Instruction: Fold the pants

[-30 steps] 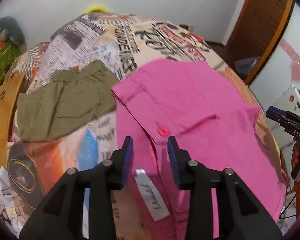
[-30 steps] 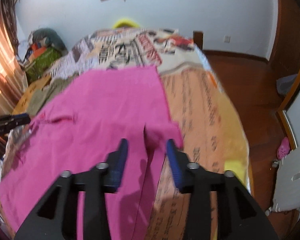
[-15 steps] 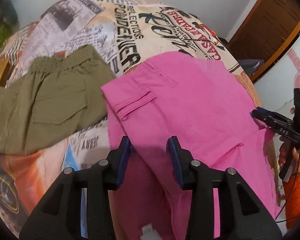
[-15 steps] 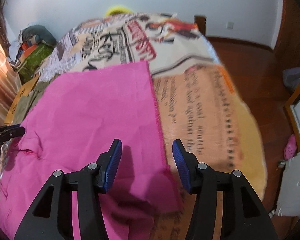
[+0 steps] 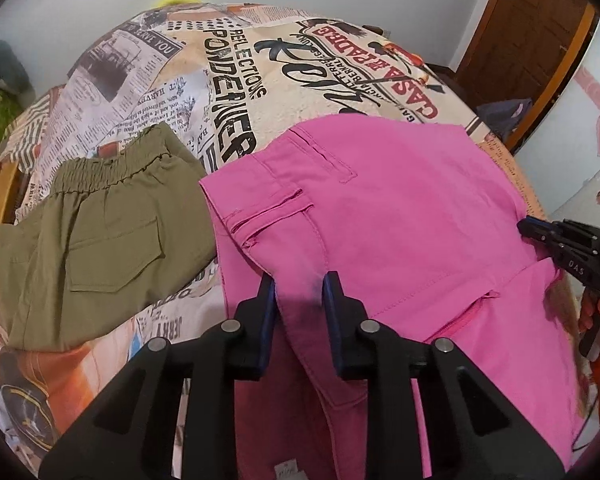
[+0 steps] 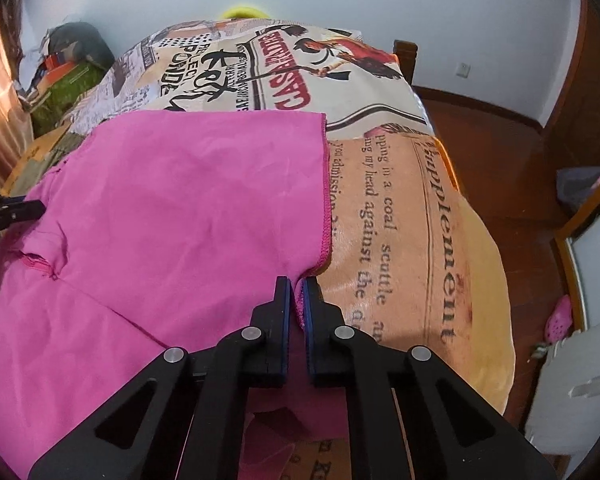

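Note:
Pink pants (image 5: 400,224) lie spread on a bed, waistband to the left, leg hem to the right (image 6: 204,208). My left gripper (image 5: 298,284) straddles a raised fold of the waistband edge; its jaws stand a little apart with pink cloth between them. My right gripper (image 6: 296,292) is shut on the near corner of the leg hem. The right gripper also shows at the right edge of the left wrist view (image 5: 556,240), and the left gripper's tip shows at the left edge of the right wrist view (image 6: 16,210).
Folded olive-green pants (image 5: 96,240) lie to the left of the pink pair. The bed cover (image 5: 300,68) has a newspaper print. The bed's right edge (image 6: 496,280) drops to a wooden floor. Bags are piled at the far left (image 6: 68,68).
The right gripper closed from wide open onto the hem corner. The left gripper moved forward over the pants and its jaws narrowed around a waistband fold.

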`<state>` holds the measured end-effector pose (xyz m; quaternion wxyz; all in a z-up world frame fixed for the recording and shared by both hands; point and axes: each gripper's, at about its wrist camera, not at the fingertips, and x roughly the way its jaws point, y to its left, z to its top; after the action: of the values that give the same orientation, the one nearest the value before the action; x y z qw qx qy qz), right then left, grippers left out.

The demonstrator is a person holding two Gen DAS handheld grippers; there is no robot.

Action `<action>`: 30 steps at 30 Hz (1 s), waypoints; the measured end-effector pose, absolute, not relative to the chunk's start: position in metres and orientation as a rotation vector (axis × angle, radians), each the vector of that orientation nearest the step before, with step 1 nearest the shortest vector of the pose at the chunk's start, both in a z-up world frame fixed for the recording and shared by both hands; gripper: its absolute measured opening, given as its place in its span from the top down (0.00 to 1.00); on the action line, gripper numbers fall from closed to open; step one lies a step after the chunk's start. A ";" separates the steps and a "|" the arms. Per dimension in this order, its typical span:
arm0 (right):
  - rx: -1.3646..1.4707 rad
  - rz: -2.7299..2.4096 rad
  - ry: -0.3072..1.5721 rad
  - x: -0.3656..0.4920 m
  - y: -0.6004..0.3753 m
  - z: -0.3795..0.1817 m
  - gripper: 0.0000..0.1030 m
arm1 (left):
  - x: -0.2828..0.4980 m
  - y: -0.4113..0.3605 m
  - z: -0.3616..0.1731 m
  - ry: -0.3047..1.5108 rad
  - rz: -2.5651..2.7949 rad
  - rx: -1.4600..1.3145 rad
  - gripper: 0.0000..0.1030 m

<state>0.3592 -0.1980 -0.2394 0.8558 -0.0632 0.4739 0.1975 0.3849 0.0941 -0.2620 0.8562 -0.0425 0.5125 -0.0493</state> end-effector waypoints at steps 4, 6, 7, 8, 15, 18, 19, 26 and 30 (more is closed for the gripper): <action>-0.107 0.435 0.988 0.358 -0.205 -0.222 0.89 | 0.381 0.107 -0.239 1.036 -0.132 -0.100 0.77; -0.105 0.434 0.961 0.361 -0.206 -0.210 0.88 | 0.384 0.113 -0.229 1.017 -0.111 -0.075 0.75; -0.096 0.438 0.948 0.366 -0.207 -0.202 0.86 | 0.388 0.117 -0.225 1.012 -0.098 -0.068 0.71; -0.087 0.439 0.941 0.369 -0.207 -0.199 0.83 | 0.392 0.121 -0.224 1.014 -0.087 -0.066 0.68; -0.065 0.436 0.899 0.410 -0.193 -0.189 0.56 | 0.434 0.151 -0.257 1.104 -0.077 -0.207 0.64; -0.074 0.444 0.922 0.427 -0.183 -0.199 0.55 | 0.448 0.156 -0.278 1.142 -0.082 -0.252 0.64; -0.080 0.448 0.934 0.437 -0.178 -0.206 0.55 | 0.451 0.156 -0.287 1.155 -0.091 -0.273 0.62; -0.103 0.458 1.030 0.477 -0.162 -0.242 0.54 | 0.455 0.157 -0.304 1.152 -0.134 -0.341 0.56; -0.119 0.498 1.018 0.481 -0.149 -0.244 0.52 | 0.460 0.160 -0.306 1.152 -0.166 -0.391 0.56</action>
<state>0.4807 -0.1494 -0.2444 0.8419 -0.0564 0.4820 0.2358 0.4601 0.1605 -0.3058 0.8174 -0.1834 0.5405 -0.0779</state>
